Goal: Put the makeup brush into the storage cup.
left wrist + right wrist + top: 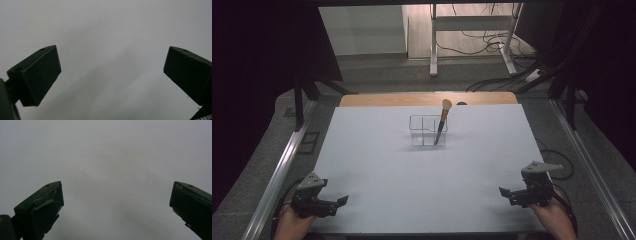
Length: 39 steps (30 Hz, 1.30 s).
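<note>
A clear plastic organiser [427, 131] with compartments stands at the far middle of the white table [377, 175]. A brush [442, 121] with a tan head and dark blue handle leans upright in its right compartment. My left gripper [339, 202] rests at the near left corner, held by a hand, its jaws pointing right. My right gripper [507, 192] rests at the near right, jaws pointing left. In the left gripper view the left gripper [112, 75] stands open over bare white surface. The right gripper [116, 206] in its own view is open too, with nothing between the jaws.
Metal rails [277, 175] run along both sides of the table. A wooden edge [387, 99] shows behind the white sheet. Beyond it, a desk frame [472, 30] and cables [492, 42] lie on the floor. Dark curtains stand left and right.
</note>
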Each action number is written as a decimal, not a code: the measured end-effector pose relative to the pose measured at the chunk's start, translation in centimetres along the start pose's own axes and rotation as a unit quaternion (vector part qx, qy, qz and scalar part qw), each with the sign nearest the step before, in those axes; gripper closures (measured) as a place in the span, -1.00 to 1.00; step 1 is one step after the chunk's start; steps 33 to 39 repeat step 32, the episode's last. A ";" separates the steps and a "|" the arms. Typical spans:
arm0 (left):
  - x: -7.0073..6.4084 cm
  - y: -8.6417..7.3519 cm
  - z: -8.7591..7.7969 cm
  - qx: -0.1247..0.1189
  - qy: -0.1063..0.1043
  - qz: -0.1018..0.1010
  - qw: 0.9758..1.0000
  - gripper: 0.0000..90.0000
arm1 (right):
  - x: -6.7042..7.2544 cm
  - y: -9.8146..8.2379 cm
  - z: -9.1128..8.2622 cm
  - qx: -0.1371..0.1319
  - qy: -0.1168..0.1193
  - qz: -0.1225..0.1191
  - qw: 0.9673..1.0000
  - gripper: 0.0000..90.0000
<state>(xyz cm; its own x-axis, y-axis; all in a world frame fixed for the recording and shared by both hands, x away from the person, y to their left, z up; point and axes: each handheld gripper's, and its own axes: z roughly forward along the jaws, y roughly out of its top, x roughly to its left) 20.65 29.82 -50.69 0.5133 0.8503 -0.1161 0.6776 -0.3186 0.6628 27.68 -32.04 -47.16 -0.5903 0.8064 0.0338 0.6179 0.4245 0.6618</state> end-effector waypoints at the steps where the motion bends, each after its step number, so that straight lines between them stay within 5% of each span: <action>1: 0.0 0.0 0.0 0.000 0.000 0.000 1.000 -0.96 | 0.0 -0.1 0.0 0.000 -0.002 -0.002 1.000 -1.00; 39: -0.1 0.1 0.1 0.001 0.001 0.002 1.000 -0.97 | -0.7 -2.5 -0.6 0.025 -0.002 0.019 1.000 -1.00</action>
